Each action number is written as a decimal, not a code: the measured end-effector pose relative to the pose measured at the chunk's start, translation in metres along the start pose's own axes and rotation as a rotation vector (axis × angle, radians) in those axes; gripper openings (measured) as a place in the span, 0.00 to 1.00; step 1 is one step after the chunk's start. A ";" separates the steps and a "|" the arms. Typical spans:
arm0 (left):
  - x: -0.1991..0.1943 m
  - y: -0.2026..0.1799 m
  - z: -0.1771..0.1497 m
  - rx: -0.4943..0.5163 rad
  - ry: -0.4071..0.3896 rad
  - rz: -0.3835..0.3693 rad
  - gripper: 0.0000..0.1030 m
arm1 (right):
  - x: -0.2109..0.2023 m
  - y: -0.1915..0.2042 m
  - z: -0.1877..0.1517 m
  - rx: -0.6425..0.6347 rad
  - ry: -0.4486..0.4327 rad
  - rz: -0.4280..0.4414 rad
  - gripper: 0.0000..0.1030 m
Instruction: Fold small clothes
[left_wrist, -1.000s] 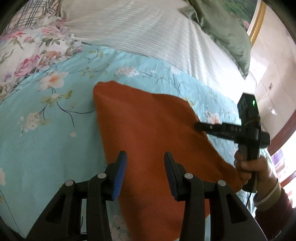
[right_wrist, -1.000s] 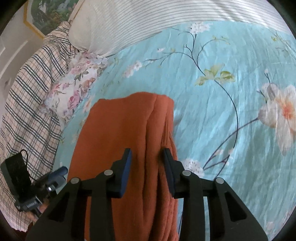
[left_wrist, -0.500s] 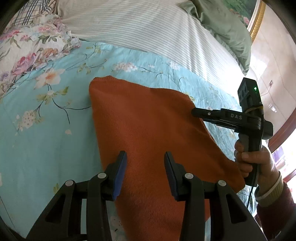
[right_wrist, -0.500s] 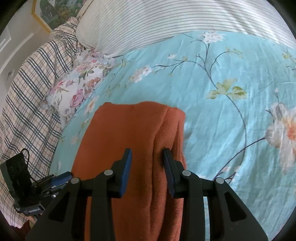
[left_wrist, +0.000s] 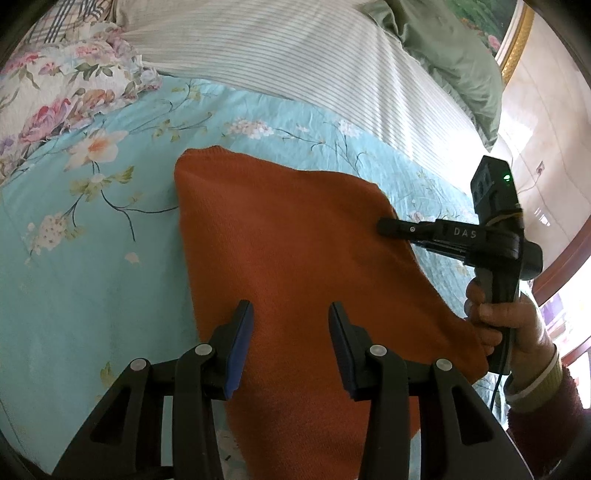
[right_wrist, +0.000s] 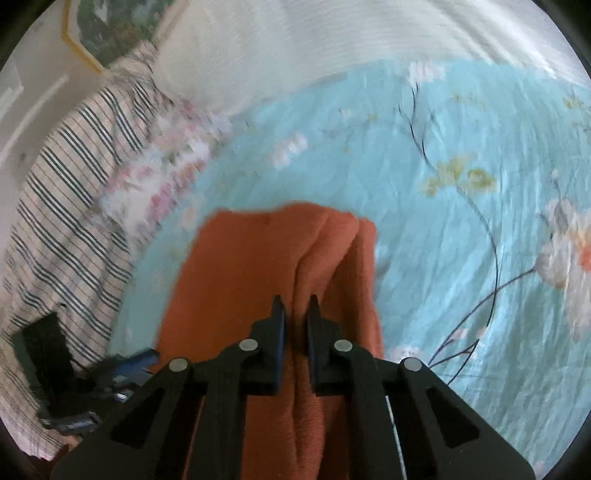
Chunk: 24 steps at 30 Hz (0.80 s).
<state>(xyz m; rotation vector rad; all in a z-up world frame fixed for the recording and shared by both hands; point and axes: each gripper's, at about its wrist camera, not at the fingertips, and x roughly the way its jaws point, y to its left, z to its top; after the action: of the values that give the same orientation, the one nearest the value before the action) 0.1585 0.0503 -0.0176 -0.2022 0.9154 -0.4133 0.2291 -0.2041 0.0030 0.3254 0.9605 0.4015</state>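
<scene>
An orange knit garment (left_wrist: 295, 258) lies folded on the light blue floral bedspread (left_wrist: 92, 258). My left gripper (left_wrist: 290, 339) is open above its near part, jaws wide apart, holding nothing. My right gripper (right_wrist: 295, 321) is shut on a raised fold of the orange garment (right_wrist: 258, 266) along its right edge. In the left wrist view the right gripper (left_wrist: 384, 226) reaches in from the right at the garment's far right edge, held by a hand (left_wrist: 498, 325).
A striped white pillow (left_wrist: 314, 62) and a green pillow (left_wrist: 461, 66) lie at the back. A floral quilt (left_wrist: 55, 92) and a plaid blanket (right_wrist: 55, 221) lie at the left. The bed's right edge and a wall (left_wrist: 546, 147) are beyond the hand.
My right gripper has closed from open onto the fold of the garment, and its view is blurred by motion. My left gripper stays open above the garment.
</scene>
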 end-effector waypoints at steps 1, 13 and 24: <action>-0.003 -0.003 0.003 0.004 -0.004 -0.003 0.41 | -0.012 0.003 0.002 0.003 -0.034 0.030 0.11; 0.036 -0.007 0.008 0.044 0.037 0.042 0.38 | 0.015 -0.058 -0.018 0.144 -0.007 -0.064 0.13; 0.008 -0.012 -0.001 0.043 0.030 0.040 0.38 | -0.041 0.012 -0.030 0.004 -0.042 -0.058 0.22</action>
<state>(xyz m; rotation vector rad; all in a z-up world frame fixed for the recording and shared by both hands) 0.1591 0.0355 -0.0201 -0.1385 0.9376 -0.3995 0.1808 -0.2105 0.0221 0.3082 0.9277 0.3384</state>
